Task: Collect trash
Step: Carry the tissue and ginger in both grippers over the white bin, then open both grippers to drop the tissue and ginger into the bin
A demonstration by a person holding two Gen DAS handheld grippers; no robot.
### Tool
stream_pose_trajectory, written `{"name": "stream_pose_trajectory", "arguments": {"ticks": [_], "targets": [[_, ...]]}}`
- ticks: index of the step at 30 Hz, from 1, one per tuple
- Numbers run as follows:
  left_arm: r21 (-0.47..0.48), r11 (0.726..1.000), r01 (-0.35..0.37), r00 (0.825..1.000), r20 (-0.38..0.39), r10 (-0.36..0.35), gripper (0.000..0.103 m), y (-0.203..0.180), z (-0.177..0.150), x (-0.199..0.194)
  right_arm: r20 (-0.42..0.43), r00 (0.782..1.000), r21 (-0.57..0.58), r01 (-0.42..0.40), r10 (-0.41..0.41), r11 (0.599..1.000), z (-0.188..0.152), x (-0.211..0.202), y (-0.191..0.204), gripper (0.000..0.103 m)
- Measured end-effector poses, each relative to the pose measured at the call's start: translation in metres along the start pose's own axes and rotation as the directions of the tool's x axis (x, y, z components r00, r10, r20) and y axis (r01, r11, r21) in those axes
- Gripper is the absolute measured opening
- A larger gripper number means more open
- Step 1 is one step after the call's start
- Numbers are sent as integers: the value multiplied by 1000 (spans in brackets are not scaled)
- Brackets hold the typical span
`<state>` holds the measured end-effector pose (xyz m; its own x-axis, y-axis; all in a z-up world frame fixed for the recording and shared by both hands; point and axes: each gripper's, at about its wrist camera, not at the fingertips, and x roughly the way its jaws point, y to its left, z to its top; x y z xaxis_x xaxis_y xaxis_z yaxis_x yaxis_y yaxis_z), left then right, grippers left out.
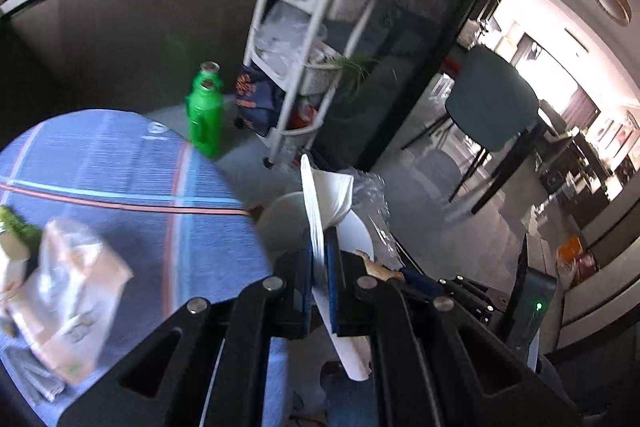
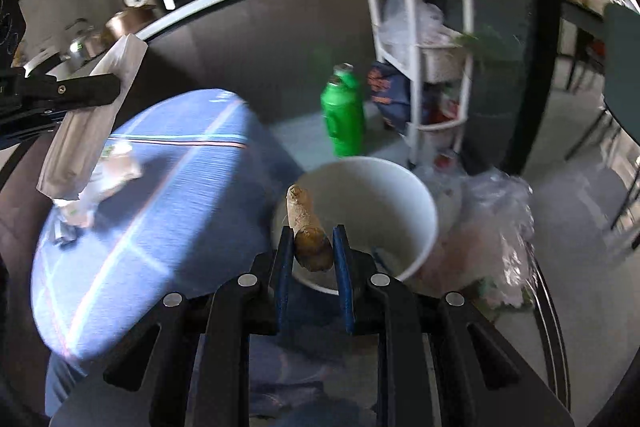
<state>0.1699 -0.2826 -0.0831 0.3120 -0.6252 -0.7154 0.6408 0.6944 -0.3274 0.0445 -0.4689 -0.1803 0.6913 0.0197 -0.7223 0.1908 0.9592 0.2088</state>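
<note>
Clearly clamped, both pairs of jaws, each on a piece of trash. Right gripper: blue pads pinched on a brown scrap, likely a peel or food remnant, its pale tip sticking forward and upward. Held right over the mouth of the white bucket, presumably so that a release drops it straight inside. Left gripper: jaws shut flat on a white paper packet, gripped near its middle, one end rising ahead of the pads and the other hanging below. Seen from the right wrist camera, held higher and off to the side, above the table rather than over the bucket; probably waiting its turn.

Farther out: round table under a blue checked cloth, with a crumpled plastic-wrapped package lying on it, likely more trash to gather. Beside the bucket, a clear plastic bag, loose and crinkled. Beyond, on the floor, a green bottle upright near a white shelf cart stuffed with bags.

Judged next: open right jaws first, then bring the packet across.
</note>
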Motion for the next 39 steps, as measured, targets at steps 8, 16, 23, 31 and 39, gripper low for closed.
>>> {"name": "stream_pose_trajectory", "arguments": {"ticks": [8, 16, 23, 31, 39], "targets": [[-2, 1000, 9, 994, -107, -9, 8, -7, 10, 91, -55, 998, 43, 16, -14, 999, -9, 36, -36, 19], [13, 1000, -27, 984, -177, 29, 8, -5, 2, 154, -81, 997, 41, 21, -17, 999, -10, 59, -49, 18], [54, 996, -68, 978, -193, 77, 16, -7, 0, 183, -89, 996, 35, 11, -8, 999, -8, 72, -51, 18], [50, 995, -86, 981, -168, 93, 37, 0, 6, 182, -90, 996, 21, 11, -9, 1000, -4, 80, -46, 18], [42, 996, -85, 985, -146, 90, 55, -1, 7, 171, -75, 997, 7, 9, -9, 1000, -5, 74, -41, 34]]}}
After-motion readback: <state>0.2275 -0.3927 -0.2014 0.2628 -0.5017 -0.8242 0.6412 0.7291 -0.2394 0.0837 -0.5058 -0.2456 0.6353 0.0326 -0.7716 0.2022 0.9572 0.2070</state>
